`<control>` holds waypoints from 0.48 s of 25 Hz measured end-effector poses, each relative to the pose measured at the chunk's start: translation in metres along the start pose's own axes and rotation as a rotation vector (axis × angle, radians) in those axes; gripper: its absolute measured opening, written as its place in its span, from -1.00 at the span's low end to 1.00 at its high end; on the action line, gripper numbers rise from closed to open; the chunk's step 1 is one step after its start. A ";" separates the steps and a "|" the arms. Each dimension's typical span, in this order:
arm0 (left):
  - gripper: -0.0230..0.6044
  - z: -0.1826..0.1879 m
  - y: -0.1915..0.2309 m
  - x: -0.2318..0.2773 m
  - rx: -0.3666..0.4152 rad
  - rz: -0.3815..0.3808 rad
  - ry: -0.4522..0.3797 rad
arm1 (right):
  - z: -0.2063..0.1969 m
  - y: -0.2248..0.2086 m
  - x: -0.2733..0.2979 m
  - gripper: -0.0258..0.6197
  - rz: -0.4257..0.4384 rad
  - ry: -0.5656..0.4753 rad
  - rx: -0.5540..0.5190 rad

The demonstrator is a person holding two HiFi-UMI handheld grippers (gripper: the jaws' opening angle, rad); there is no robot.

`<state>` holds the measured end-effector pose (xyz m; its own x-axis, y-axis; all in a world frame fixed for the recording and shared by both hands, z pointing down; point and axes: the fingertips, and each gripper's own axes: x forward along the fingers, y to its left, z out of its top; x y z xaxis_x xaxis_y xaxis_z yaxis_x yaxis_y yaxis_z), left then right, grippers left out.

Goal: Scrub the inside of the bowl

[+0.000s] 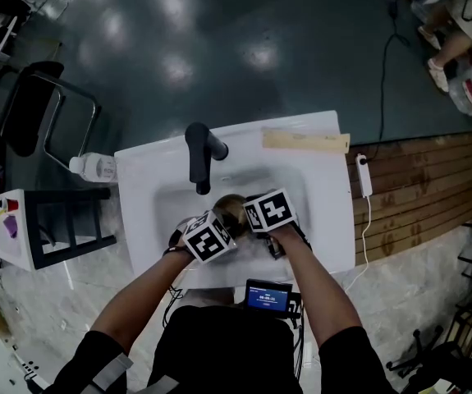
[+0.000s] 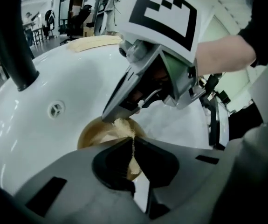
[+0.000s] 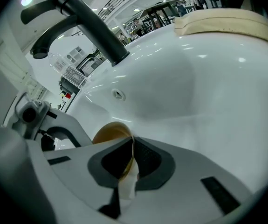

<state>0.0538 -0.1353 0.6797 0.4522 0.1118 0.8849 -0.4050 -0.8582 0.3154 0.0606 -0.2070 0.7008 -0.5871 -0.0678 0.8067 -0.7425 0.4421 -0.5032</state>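
Down in the white sink (image 1: 322, 189), ringed by dark glossy floor (image 1: 219, 48), right claw (image 3: 131, 168) is pinching the bowl (image 3: 107, 133) rim, left claw (image 2: 134, 158) is clamping a beige pad (image 2: 121, 124)

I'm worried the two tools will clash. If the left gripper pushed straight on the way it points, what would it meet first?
Probably the inside of the round brown bowl, just past the left gripper's fuzzy beige pad; the right gripper on its rim looks close, depth unclear.
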 end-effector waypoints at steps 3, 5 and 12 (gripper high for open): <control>-0.88 0.005 -0.015 0.007 -0.049 -0.082 -0.013 | -0.002 -0.001 0.001 -0.86 0.011 0.000 0.019; -0.88 0.007 -0.017 0.011 -0.095 -0.100 -0.028 | -0.003 0.000 0.002 -0.86 0.021 -0.001 0.017; -0.88 0.008 -0.003 0.011 -0.400 -0.198 -0.156 | -0.004 -0.001 0.000 -0.86 0.042 0.003 0.003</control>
<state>0.0659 -0.1357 0.6860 0.6532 0.1514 0.7419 -0.5592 -0.5641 0.6075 0.0627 -0.2040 0.7020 -0.6167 -0.0469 0.7858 -0.7182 0.4422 -0.5372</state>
